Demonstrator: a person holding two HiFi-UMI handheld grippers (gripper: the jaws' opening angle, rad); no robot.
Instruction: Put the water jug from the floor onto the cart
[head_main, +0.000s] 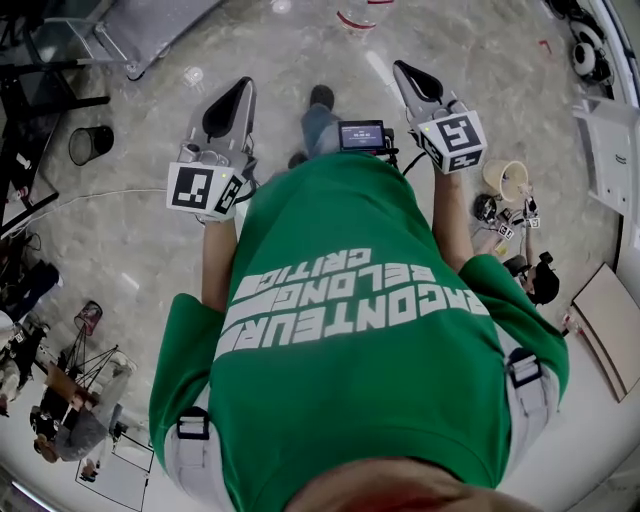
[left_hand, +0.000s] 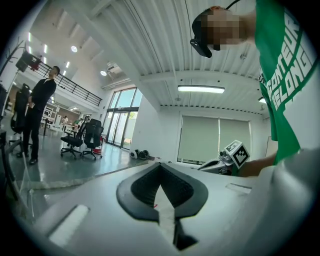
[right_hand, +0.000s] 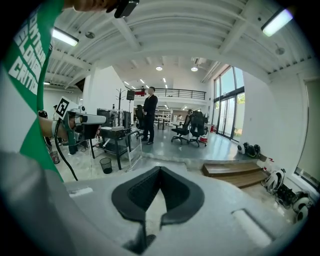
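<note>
I look down over my green shirt (head_main: 350, 330) at a marble floor. My left gripper (head_main: 243, 88) and right gripper (head_main: 403, 68) are held out in front of me, side by side and apart. Both are shut with nothing between the jaws; the dark pads meet at their tips in the left gripper view (left_hand: 160, 165) and the right gripper view (right_hand: 160, 169). A clear round thing with a red ring (head_main: 362, 14) lies at the top edge, too cut off to say whether it is the jug. A black cart-like stand (right_hand: 114, 132) is off to the left.
A black bin (head_main: 90, 143) stands on the floor at left, by a dark frame (head_main: 30, 100). A grey flat platform (head_main: 140, 30) lies at the top left. Gear and cables (head_main: 505, 215) clutter the right. Low wooden steps (right_hand: 240, 172), office chairs (right_hand: 192, 131) and a standing person (right_hand: 149, 115) are farther off.
</note>
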